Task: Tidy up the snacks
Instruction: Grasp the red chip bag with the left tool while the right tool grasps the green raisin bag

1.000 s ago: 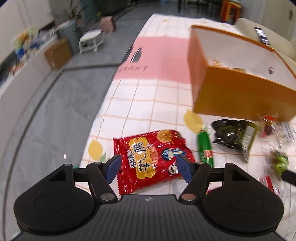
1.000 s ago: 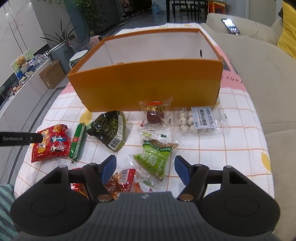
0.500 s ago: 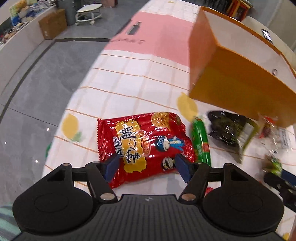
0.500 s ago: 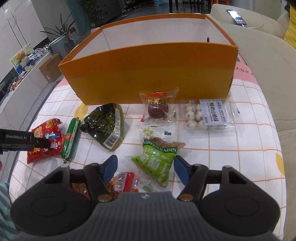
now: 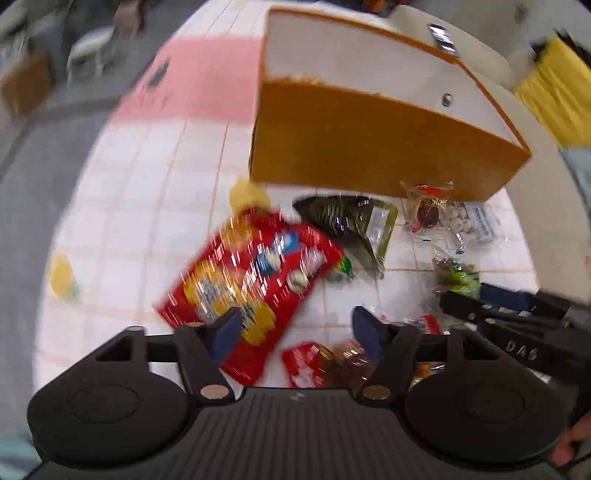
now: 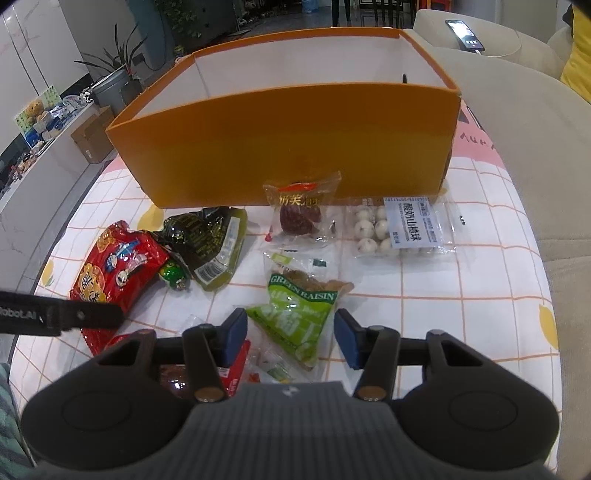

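An open orange box (image 6: 295, 144) (image 5: 369, 144) stands at the back of the table. Snack packs lie in front of it: a red chip bag (image 6: 114, 269) (image 5: 251, 280), a green sausage (image 6: 173, 275), a dark green pack (image 6: 210, 243), a red date pack (image 6: 301, 214), a pack of white balls (image 6: 395, 230) and a green raisin bag (image 6: 295, 317). My left gripper (image 5: 299, 330) is open, its left finger over the chip bag's near edge; that view is blurred. My right gripper (image 6: 290, 338) is open, its fingers either side of the raisin bag.
A red wrapper with brown snacks (image 5: 325, 363) lies near the front edge. A beige sofa (image 6: 535, 122) with a phone (image 6: 465, 35) runs along the right. The checked tablecloth (image 6: 461, 314) ends at the left over grey floor.
My left gripper has swung right, and the chip bag now lies tilted, partly over the sausage. My right gripper has moved forward and down around the raisin bag.
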Tool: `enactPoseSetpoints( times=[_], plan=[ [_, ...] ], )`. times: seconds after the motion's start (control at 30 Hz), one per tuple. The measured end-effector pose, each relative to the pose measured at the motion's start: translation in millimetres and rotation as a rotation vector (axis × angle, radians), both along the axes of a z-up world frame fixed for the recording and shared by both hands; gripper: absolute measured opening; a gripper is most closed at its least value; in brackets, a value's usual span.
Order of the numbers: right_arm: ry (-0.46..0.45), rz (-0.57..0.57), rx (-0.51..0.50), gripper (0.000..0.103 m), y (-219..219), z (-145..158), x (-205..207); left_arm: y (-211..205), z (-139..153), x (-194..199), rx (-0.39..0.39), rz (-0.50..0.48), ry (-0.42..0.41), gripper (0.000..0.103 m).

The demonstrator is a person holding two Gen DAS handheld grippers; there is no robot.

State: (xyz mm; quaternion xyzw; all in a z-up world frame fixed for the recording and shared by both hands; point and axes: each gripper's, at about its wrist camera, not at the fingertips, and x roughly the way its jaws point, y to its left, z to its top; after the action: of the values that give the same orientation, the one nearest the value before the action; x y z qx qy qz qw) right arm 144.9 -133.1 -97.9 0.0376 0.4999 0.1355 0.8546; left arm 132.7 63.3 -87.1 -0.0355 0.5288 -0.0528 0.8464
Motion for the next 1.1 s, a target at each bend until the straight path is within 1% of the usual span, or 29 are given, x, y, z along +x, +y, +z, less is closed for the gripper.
enactPoseSetpoints(
  times=[0.07,0.13,0.17,0.2,0.27,0.33,0.47,0.57,0.63,0.7,0.77,0.8,0.83,0.87,0.93,1.0,1.03,1.07,1.1],
  plan=[
    [0.002,-0.001,0.005,0.055,-0.2,0.0,0.2,-4.1,3.3,2.3,0.083,-0.059,-0.019,0.089],
    [0.000,-0.001,0.010,0.060,0.1,1.2,-0.8,-5.7,4.4,7.7,0.160,-0.105,-0.024,0.089],
    [-0.001,0.000,0.012,0.061,0.2,1.6,-1.2,-6.3,4.4,10.0,0.196,-0.133,-0.030,0.089],
    [-0.001,-0.001,0.012,0.061,0.2,1.9,-1.2,-5.6,2.1,13.0,0.216,-0.164,-0.029,0.089],
    [0.002,-0.006,0.018,0.062,-0.1,1.8,-0.3,-7.6,-5.7,20.0,0.231,-0.247,0.009,0.089],
    [0.007,-0.015,0.028,0.062,-0.3,1.1,1.3,-8.7,-11.0,24.8,0.248,-0.299,0.028,0.089],
    [0.012,-0.019,0.033,0.062,0.7,-0.4,3.5,-7.9,-25.4,34.9,0.261,-0.363,0.069,0.089],
    [0.019,-0.025,0.038,0.062,0.3,-3.1,4.8,-8.2,-33.4,39.2,0.297,-0.393,0.077,0.089],
    [0.026,-0.029,0.042,0.062,0.2,-5.2,6.1,-7.3,-37.4,39.2,0.312,-0.402,0.069,0.090],
    [0.028,-0.025,0.043,0.061,0.9,-6.6,6.9,-7.4,-39.2,40.3,0.306,-0.406,0.060,0.091],
    [0.029,-0.019,0.043,0.058,1.9,-7.8,7.1,-6.6,-39.9,42.4,0.305,-0.388,0.054,0.091],
    [0.030,-0.016,0.042,0.055,2.1,-8.7,7.3,-6.5,-40.0,43.1,0.305,-0.371,0.050,0.089],
    [0.032,-0.014,0.043,0.053,2.2,-9.3,7.3,-6.0,-39.0,42.8,0.306,-0.359,0.043,0.083],
    [0.032,-0.013,0.044,0.053,1.4,-10.2,7.4,-6.9,-37.9,41.8,0.309,-0.348,0.032,0.081],
    [0.027,-0.010,0.042,0.051,1.8,-10.2,6.9,-9.7,-35.4,39.1,0.308,-0.327,0.014,0.068],
    [0.022,-0.007,0.036,0.048,2.5,-10.0,6.3,-12.4,-34.0,35.5,0.323,-0.288,-0.009,0.066],
    [0.017,-0.007,0.028,0.044,2.7,-9.4,6.2,-15.0,-34.5,33.1,0.340,-0.277,-0.019,0.066],
    [0.015,-0.001,0.023,0.042,3.1,-9.0,5.8,-17.1,-34.4,30.2,0.352,-0.272,-0.029,0.065],
    [0.015,0.004,0.021,0.040,3.3,-8.8,5.4,-19.3,-34.4,27.4,0.363,-0.266,-0.039,0.063]
  ],
)
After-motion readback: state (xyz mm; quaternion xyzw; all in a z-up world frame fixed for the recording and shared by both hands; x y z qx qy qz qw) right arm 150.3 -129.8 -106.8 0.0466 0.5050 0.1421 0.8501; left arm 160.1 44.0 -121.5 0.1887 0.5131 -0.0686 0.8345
